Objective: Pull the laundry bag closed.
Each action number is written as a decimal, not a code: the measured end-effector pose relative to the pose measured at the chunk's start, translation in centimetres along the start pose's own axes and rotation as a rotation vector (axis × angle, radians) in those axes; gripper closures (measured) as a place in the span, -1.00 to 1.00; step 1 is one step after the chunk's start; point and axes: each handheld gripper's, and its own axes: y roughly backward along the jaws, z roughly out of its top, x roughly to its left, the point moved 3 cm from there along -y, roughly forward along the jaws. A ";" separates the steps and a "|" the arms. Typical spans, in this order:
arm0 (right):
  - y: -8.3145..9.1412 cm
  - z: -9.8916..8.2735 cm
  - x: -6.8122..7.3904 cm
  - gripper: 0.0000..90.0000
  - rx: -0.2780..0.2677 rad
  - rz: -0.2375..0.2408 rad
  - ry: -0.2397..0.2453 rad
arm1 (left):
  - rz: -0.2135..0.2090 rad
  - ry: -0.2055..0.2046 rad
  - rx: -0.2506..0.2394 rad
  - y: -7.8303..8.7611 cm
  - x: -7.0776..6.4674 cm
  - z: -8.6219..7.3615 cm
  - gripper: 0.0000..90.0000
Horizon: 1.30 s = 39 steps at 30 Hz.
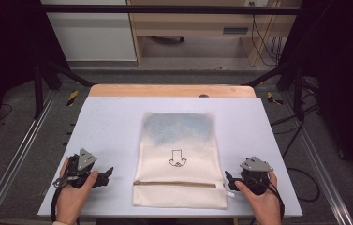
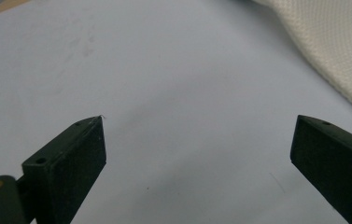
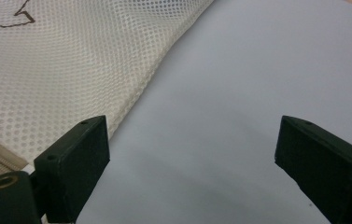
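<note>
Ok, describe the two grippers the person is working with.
The left gripper and right gripper are both black handheld tools, each topped by a grey three-cornered plate. A black cable trails from each toward the person. In the gripper views the jaws are matte black blocks with small screw holes and a brass-coloured fitting at the base. No sleeves are visible.

Grey floor (image 1: 19, 136), wood shelf unit (image 1: 193, 28) behind, black frame (image 1: 165, 9).
</note>
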 end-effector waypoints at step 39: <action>-1.6 11.1 12.0 -0.30 0.053 0.307 0.362 | 0.009 0.110 -0.024 2.2 0.3 -1.4 -0.85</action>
